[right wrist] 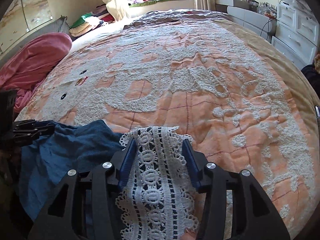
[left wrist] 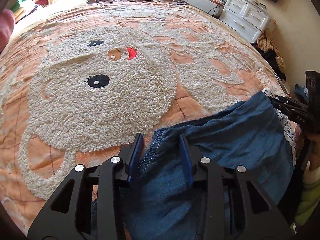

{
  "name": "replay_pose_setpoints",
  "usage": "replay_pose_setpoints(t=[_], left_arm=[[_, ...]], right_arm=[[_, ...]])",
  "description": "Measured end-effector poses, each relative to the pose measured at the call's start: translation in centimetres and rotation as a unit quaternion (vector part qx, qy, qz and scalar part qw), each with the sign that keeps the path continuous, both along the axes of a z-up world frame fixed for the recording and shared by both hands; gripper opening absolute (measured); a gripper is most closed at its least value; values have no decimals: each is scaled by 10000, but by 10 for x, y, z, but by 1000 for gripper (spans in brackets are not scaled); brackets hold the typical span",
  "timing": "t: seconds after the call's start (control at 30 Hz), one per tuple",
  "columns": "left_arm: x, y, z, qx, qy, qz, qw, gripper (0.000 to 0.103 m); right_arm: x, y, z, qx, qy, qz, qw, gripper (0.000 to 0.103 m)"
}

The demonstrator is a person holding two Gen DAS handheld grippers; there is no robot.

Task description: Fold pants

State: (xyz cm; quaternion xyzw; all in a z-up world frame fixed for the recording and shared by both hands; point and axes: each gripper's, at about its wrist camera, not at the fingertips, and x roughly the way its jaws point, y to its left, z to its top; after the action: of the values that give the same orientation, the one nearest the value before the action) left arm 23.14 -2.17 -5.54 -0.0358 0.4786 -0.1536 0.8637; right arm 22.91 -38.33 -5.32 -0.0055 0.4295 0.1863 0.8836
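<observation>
Your left gripper grasps the pants at the stitched hem, your right gripper grasps their lace trim, both lifted over the bed's near edge.

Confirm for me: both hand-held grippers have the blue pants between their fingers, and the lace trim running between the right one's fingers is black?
Not quite. The lace trim is white, not black; the right wrist view shows it lying between that hand-held gripper's fingers. The rest holds: the left hand-held gripper has the blue pants between its fingers too.
</observation>
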Motion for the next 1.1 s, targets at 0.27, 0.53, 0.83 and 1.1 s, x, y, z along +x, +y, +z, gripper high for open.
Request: replay_pose_setpoints(t=[0.27, 0.53, 0.83, 1.1], left_arm=[[-2, -5, 0, 86, -42, 10, 10000, 28], [-1, -12, -1, -93, -35, -165, 9998, 5], [11, -14, 21, 36, -401, -118, 9991, 4], [45, -31, 2, 434, -345, 15, 9985, 5]], right_arm=[[7, -4, -11, 97, 346, -102, 9993, 49], [-11, -4, 12, 884, 19, 135, 9960, 23], [-8, -4, 59, 596, -948, -26, 9937, 22], [49, 8, 19, -543, -311, -144, 9979, 24]])
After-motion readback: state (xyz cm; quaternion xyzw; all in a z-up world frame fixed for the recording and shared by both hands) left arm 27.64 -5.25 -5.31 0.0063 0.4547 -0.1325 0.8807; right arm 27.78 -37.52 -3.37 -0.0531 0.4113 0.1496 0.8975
